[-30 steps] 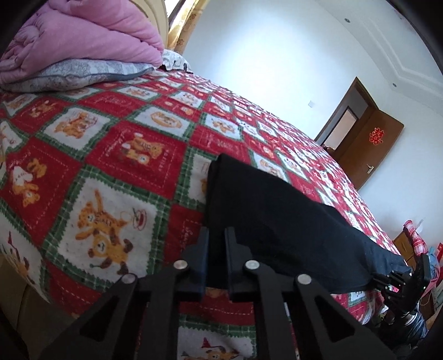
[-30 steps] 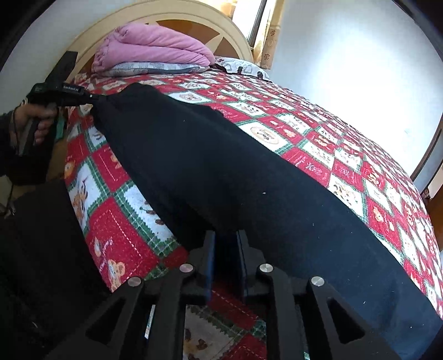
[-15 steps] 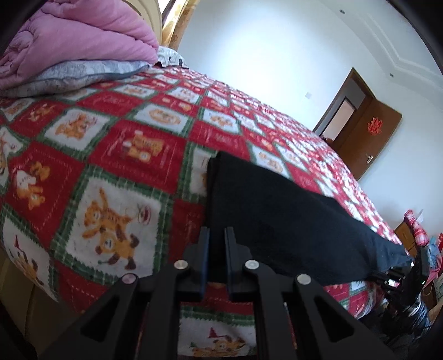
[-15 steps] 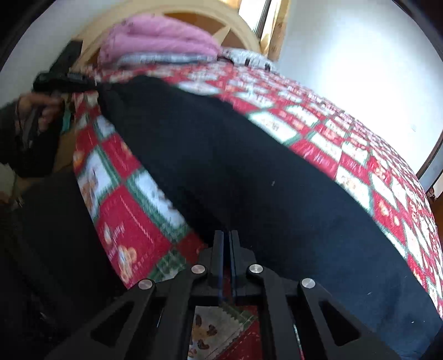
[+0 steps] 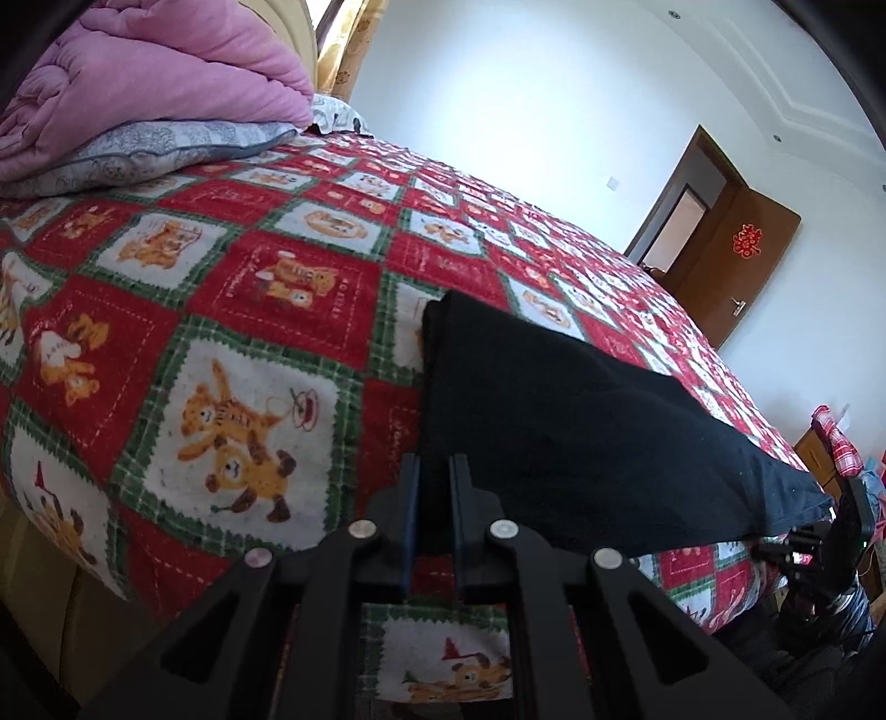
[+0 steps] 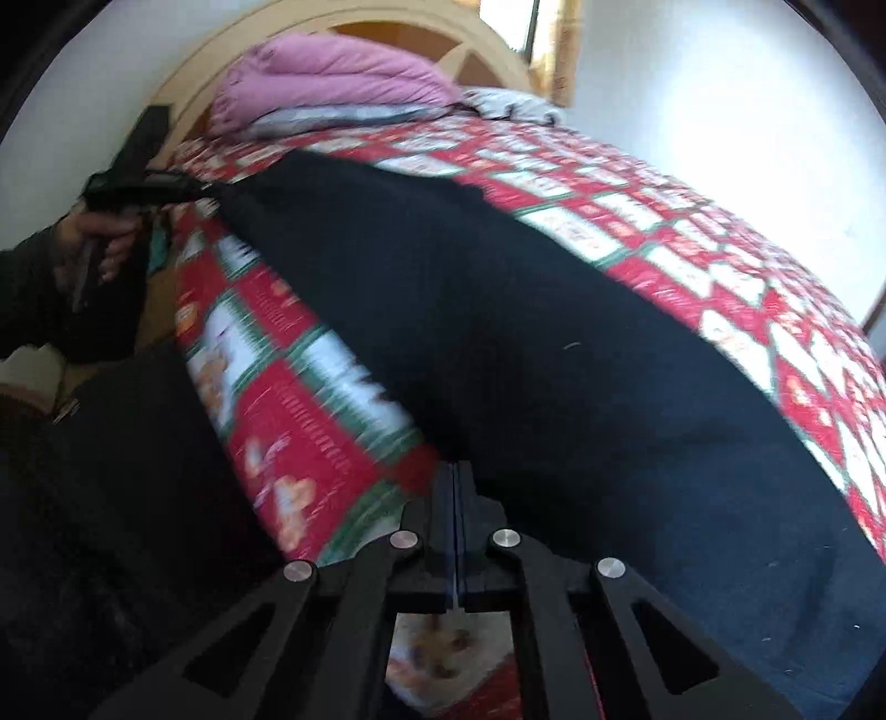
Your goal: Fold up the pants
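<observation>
Two grippers pinch the near edge of the black pants, which lie stretched lengthwise along the side of the bed on a red, white and green blanket printed with cartoon tigers. The left gripper is nearly closed, its jaws narrow on the corner of the dark cloth at one end. The right gripper has its jaws pressed together at the pants' edge at the other end; the view there is blurred, but dark cloth reaches right up to the tips. In that same view the person's left hand grips the handle of the other tool. A pink quilt sits folded on a grey pillow by the headboard. Beyond the bed a brown door stands open.
</observation>
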The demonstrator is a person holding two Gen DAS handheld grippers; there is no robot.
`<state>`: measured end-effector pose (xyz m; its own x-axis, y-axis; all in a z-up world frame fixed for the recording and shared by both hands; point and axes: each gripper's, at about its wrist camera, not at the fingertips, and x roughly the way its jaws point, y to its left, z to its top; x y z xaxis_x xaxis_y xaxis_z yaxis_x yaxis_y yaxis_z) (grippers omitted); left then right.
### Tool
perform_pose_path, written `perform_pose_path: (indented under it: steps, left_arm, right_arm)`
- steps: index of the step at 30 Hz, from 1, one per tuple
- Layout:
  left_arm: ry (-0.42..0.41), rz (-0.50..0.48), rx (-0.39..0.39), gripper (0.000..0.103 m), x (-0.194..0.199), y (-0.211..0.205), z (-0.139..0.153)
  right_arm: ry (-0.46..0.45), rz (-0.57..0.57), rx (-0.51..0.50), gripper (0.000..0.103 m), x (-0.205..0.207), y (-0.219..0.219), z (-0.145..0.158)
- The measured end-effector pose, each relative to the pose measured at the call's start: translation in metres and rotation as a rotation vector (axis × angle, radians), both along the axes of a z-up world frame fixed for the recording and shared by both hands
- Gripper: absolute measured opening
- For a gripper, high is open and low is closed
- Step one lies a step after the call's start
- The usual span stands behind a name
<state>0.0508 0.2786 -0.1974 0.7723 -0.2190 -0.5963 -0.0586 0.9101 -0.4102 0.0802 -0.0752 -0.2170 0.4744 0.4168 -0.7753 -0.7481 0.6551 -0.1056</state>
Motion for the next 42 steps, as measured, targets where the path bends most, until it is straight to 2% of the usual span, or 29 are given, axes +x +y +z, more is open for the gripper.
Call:
perform_pose_path:
  steps: [1, 3, 4, 6, 8, 10, 13, 15, 17, 18, 22, 25, 26, 27, 28, 29, 30, 31, 34, 36, 39, 42]
  left_arm:
    - [0.001, 0.011, 0.008, 0.016, -0.001, 0.001, 0.001]
    - [-0.007, 0.026, 0.023, 0.017, -0.003, 0.003, 0.005]
    - [-0.007, 0.038, 0.032, 0.021, -0.003, 0.004, 0.007]
    - [-0.015, 0.080, 0.057, 0.034, -0.007, 0.011, 0.012]
    - [-0.039, 0.132, 0.075, 0.053, -0.012, 0.019, 0.019]
    - [-0.065, 0.171, 0.091, 0.055, -0.015, 0.022, 0.028]
    - [-0.099, 0.167, 0.105, 0.055, -0.012, 0.012, 0.042]
    - [-0.123, 0.121, 0.117, 0.055, -0.004, -0.008, 0.053]
    - [-0.143, 0.050, 0.133, 0.068, 0.007, -0.039, 0.061]
    - [-0.149, 0.010, 0.139, 0.071, 0.012, -0.056, 0.063]
    - [-0.130, -0.153, 0.137, 0.071, 0.037, -0.119, 0.054]
    - [-0.114, -0.211, 0.135, 0.071, 0.049, -0.148, 0.044]
    - [-0.106, -0.223, 0.143, 0.071, 0.053, -0.156, 0.041]
    - [-0.100, -0.233, 0.155, 0.071, 0.056, -0.162, 0.037]
    - [-0.096, -0.243, 0.162, 0.071, 0.058, -0.167, 0.034]
    - [-0.094, -0.254, 0.164, 0.071, 0.058, -0.170, 0.030]
    - [-0.087, -0.260, 0.162, 0.071, 0.058, -0.171, 0.024]
    - [-0.082, -0.263, 0.157, 0.071, 0.055, -0.172, 0.021]
    - [-0.093, -0.268, 0.131, 0.071, 0.050, -0.167, 0.011]
    - [-0.109, -0.272, 0.137, 0.071, 0.046, -0.169, 0.010]
    - [-0.133, -0.267, 0.123, 0.074, 0.043, -0.169, 0.008]
    - [-0.149, -0.267, 0.138, 0.074, 0.042, -0.171, 0.007]
  right_arm:
    - [0.006, 0.030, -0.015, 0.000, -0.005, 0.003, -0.001]
    - [-0.040, 0.040, -0.069, 0.000, -0.011, 0.010, -0.005]
    - [-0.028, 0.042, -0.058, 0.000, -0.011, 0.011, -0.005]
    - [-0.024, 0.040, -0.024, 0.000, -0.010, 0.008, -0.001]
    - [-0.041, 0.011, 0.013, 0.000, -0.006, 0.002, 0.009]
    - [-0.042, -0.030, 0.069, 0.000, 0.002, -0.007, 0.023]
    - [-0.036, -0.080, 0.133, 0.000, 0.013, -0.016, 0.037]
    - [0.006, -0.114, 0.186, 0.001, 0.031, -0.019, 0.044]
    - [0.073, -0.143, 0.279, 0.001, 0.055, -0.020, 0.053]
    - [0.106, -0.151, 0.316, 0.001, 0.065, -0.020, 0.056]
    - [0.269, -0.180, 0.447, 0.002, 0.117, -0.005, 0.062]
    - [0.439, -0.196, 0.553, 0.003, 0.155, 0.011, 0.057]
    - [0.509, -0.215, 0.595, 0.006, 0.169, 0.017, 0.053]
    - [0.539, -0.230, 0.615, 0.022, 0.176, 0.022, 0.052]
    - [0.571, -0.245, 0.635, 0.049, 0.185, 0.025, 0.050]
    - [0.604, -0.262, 0.656, 0.062, 0.192, 0.030, 0.047]
    - [0.629, -0.285, 0.683, 0.067, 0.197, 0.033, 0.045]
    - [0.649, -0.297, 0.704, 0.067, 0.203, 0.035, 0.044]
    - [0.684, -0.326, 0.673, 0.067, 0.217, 0.050, 0.040]
    - [0.717, -0.329, 0.618, 0.066, 0.224, 0.065, 0.033]
    - [0.744, -0.346, 0.512, 0.046, 0.229, 0.081, 0.022]
    - [0.772, -0.336, 0.470, 0.045, 0.231, 0.091, 0.014]
